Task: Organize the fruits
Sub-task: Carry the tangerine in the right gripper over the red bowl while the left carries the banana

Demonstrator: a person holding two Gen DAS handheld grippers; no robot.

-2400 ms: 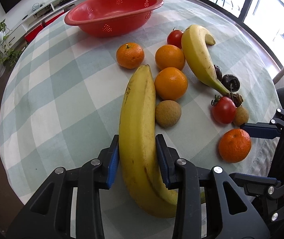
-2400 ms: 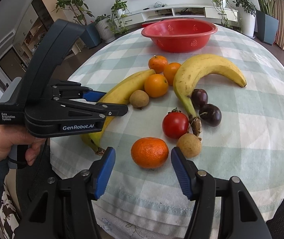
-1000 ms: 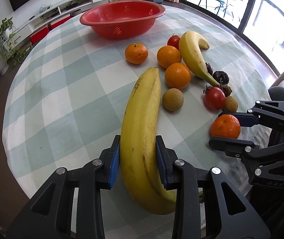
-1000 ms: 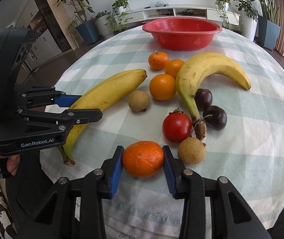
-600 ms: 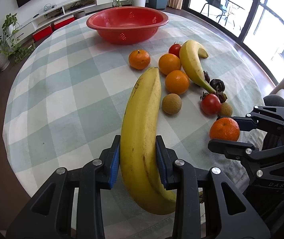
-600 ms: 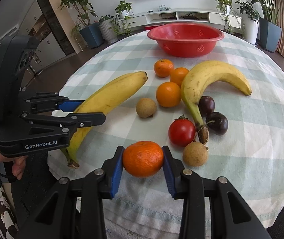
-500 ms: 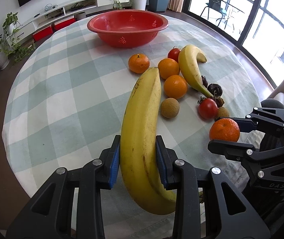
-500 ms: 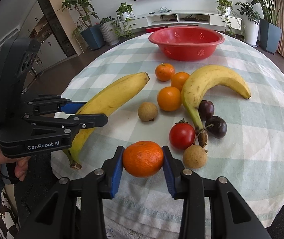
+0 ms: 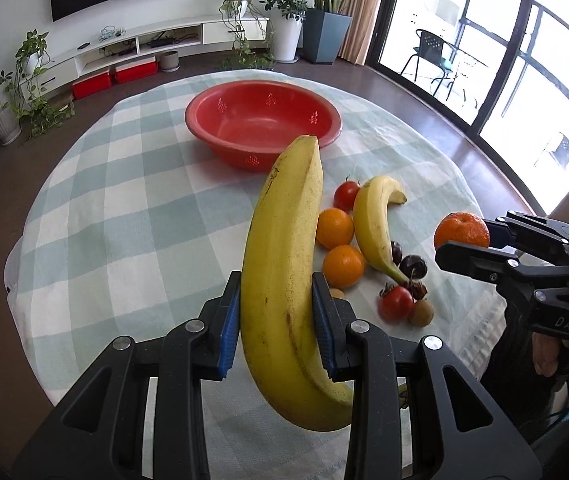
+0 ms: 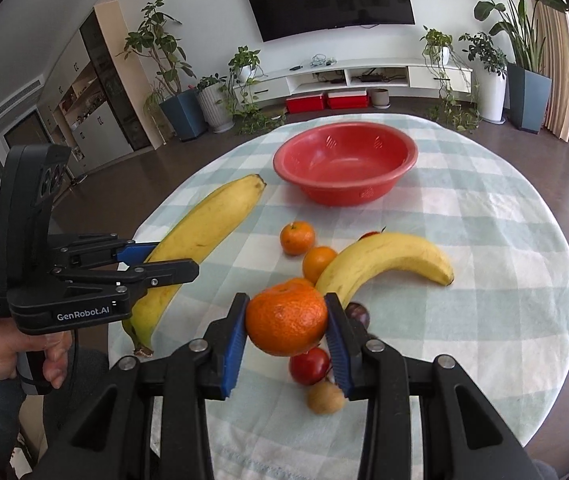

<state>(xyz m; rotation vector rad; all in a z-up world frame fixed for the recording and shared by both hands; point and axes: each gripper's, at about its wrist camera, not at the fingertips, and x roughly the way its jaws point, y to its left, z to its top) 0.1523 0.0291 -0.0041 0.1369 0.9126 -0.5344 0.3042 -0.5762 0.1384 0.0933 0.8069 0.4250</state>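
Observation:
My left gripper [image 9: 276, 316] is shut on a large yellow banana [image 9: 284, 264] and holds it above the table; it also shows in the right wrist view [image 10: 204, 232]. My right gripper [image 10: 286, 322] is shut on an orange tangerine [image 10: 286, 318], lifted above the table; the tangerine also shows in the left wrist view [image 9: 462, 230]. An empty red bowl [image 9: 262, 126] [image 10: 344, 160] stands at the far side of the table.
On the checked tablecloth [image 9: 124, 216] lie a second banana [image 10: 388, 260], oranges [image 9: 342, 266], tomatoes [image 9: 396, 304], dark fruits [image 9: 412, 266] and small brown fruits [image 10: 324, 398]. The table's round edge is close in front. Windows are at the right.
Both grippers have risen with their fruit, the banana and the tangerine, and now stand higher above the table, pointed toward the red bowl.

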